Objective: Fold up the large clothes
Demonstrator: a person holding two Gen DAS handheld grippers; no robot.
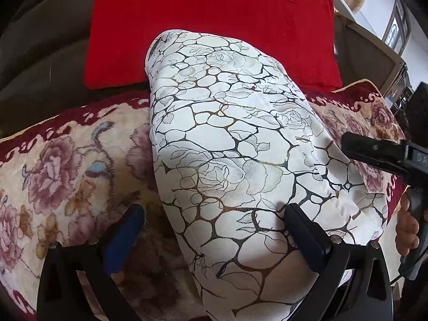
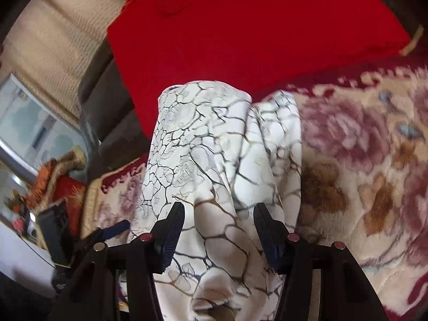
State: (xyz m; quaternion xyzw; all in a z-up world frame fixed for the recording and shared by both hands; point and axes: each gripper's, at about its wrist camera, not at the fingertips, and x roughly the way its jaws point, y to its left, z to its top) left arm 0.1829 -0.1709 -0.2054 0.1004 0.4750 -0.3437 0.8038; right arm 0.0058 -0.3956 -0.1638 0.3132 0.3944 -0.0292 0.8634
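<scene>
Item: white crackle-printed garment (image 1: 227,144), folded, on floral plush blanket (image 1: 67,165); long axis runs away from me. My left gripper (image 1: 214,230) gapes, astride its near-left edge; right gripper (image 2: 219,227) half-open over cloth, seemingly unpinched, nearer.

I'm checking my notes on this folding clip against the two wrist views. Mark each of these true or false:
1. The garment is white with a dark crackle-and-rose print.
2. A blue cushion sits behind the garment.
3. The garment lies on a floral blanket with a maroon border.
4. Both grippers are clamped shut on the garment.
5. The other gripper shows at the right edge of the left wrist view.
1. True: the garment is white with dark veined lines and rose outlines.
2. False: the cushion is red.
3. True: the floral blanket has a maroon border.
4. False: the left gripper and the right gripper both stand open, with cloth between the jaws.
5. True: the right gripper appears there.
</scene>
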